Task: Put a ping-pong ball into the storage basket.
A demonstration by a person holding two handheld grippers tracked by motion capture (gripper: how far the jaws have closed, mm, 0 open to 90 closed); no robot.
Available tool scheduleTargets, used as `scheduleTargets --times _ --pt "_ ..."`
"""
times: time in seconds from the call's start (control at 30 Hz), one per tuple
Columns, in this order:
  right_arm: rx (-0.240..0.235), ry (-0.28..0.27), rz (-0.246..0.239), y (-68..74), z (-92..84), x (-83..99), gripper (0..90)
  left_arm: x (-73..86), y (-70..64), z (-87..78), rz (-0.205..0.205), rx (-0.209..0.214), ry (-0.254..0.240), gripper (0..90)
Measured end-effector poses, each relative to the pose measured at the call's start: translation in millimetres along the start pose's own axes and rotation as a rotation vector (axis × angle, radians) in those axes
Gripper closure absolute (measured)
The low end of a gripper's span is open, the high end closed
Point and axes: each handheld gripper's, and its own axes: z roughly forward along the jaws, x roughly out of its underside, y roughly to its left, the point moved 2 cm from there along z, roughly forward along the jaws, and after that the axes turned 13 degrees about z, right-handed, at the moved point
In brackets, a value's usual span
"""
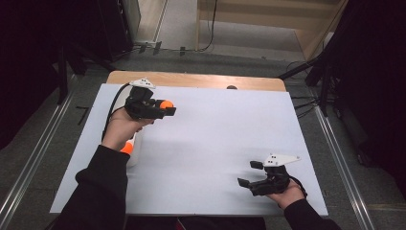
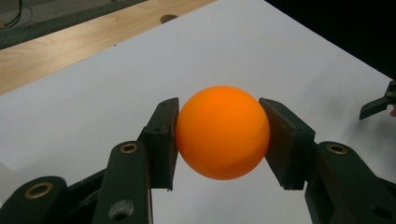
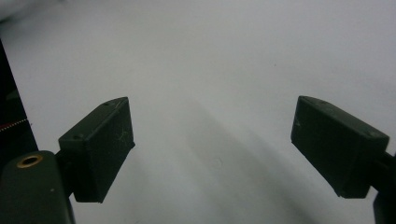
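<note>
An orange ball (image 2: 222, 132) is clamped between the two black pads of my left gripper (image 2: 219, 122), one pad on each side of it. From above, the left gripper (image 1: 167, 107) holds that ball (image 1: 165, 104) over the far left part of the white sheet (image 1: 215, 139). My right gripper (image 1: 247, 173) rests near the front right of the sheet. Its jaws stand wide apart with nothing between them, and in the right gripper view (image 3: 212, 140) bare white sheet lies beneath.
A second orange object (image 1: 127, 148) lies beside a white object (image 1: 138, 146) just under the left wrist. A wooden table edge (image 1: 191, 79) with a small dark round spot (image 1: 231, 87) borders the sheet's far side. Dark stands flank the table.
</note>
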Motion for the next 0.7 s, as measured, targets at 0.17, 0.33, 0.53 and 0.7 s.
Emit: scheduleTargets --times 0.17,0.33,0.53,0.7 --pt "0.003 -0.003 0.000 0.0 0.5 -0.6 11.6 3.1 5.0 -4.9 -0.003 -0.025 0.003 50.9" --pt "-0.004 0.003 -0.006 0.4 1.0 -1.1 11.6 6.2 9.6 -9.3 -0.013 -0.045 0.004 50.9" --pt "-0.001 0.006 0.001 1.3 2.0 -1.6 11.6 10.5 15.3 -16.2 -0.024 -0.077 0.000 50.9" --pt "0.001 0.006 -0.005 1.1 2.6 -2.0 11.6 14.5 21.3 -22.1 -0.042 -0.091 -0.009 50.9"
